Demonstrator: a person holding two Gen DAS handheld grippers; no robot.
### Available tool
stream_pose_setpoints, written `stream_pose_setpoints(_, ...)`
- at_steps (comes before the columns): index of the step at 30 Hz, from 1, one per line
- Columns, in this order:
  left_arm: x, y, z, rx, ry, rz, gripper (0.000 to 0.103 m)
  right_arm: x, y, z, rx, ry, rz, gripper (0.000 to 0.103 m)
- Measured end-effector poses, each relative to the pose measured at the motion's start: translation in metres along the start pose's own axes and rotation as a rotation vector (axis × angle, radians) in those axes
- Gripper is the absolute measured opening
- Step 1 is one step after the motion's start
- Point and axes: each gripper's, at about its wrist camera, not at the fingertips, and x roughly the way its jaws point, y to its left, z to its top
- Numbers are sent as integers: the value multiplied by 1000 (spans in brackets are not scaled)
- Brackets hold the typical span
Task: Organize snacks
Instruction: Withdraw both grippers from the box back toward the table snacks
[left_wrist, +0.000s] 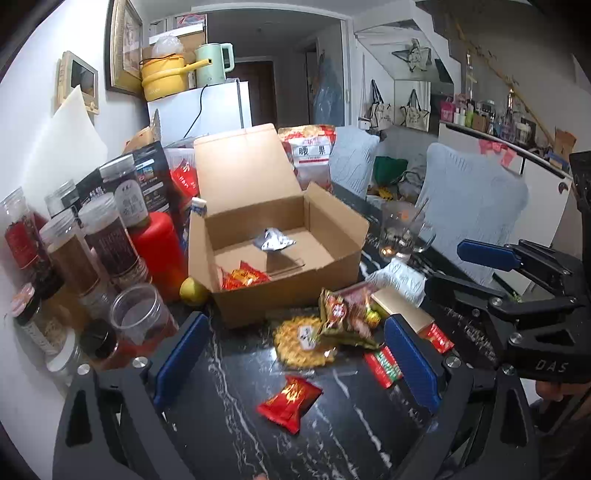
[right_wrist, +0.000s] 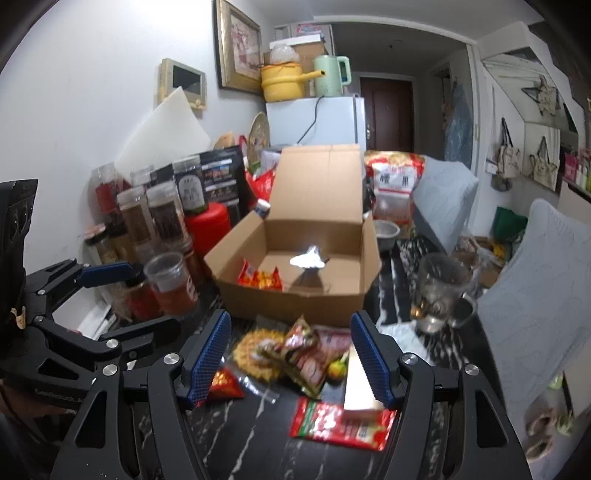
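Several loose snack packets (right_wrist: 295, 354) heaped on black white-veined marble bench (right_wrist: 258, 435), just ahead of right gripper (right_wrist: 291, 360), between its spread blue ribbed pads, nothing pinched. Crinkly brown-red foil pouch (right_wrist: 306, 354) lying slantwise across the pad gap; glossy, soft, likely slippery. Flat red-green sachet (right_wrist: 340, 424) nearer, below. Left gripper (left_wrist: 295, 362) also spread, empty, small red wrapped candy (left_wrist: 290, 402) lying just short of its pads. Open brown cardboard box (right_wrist: 295, 295) beyond the heap, already holding few packets.

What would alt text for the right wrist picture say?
An open cardboard box holding a few snack packets sits on a dark marble table. More packets lie before it, between the open right hand-held gripper.
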Motion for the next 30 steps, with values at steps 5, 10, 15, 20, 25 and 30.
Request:
stream_pose_setpoints(5,4,3,-15,-21,19,-28,97,5,6,-19,-4,21,2,68)
stream_pose_setpoints(10,14,4,-31,-44,59,-43,97,11,6,-36,6,36,1,68)
stream_pose_setpoints(15,32,6,-50,-86,118,-50,97,24,2,-54,41,77,16,68)
stream_pose_setpoints(20,50,7,-65,-131,171,-78,97,38,-4,-70,46,121,-17,68)
stream_pose_setpoints(25,68,8,-76,-157,204,-79,97,48,-12,-81,56,151,-29,68)
stream_pose_setpoints(30,89,18,-82,-184,242,-93,97,58,-21,-90,86,183,-24,68)
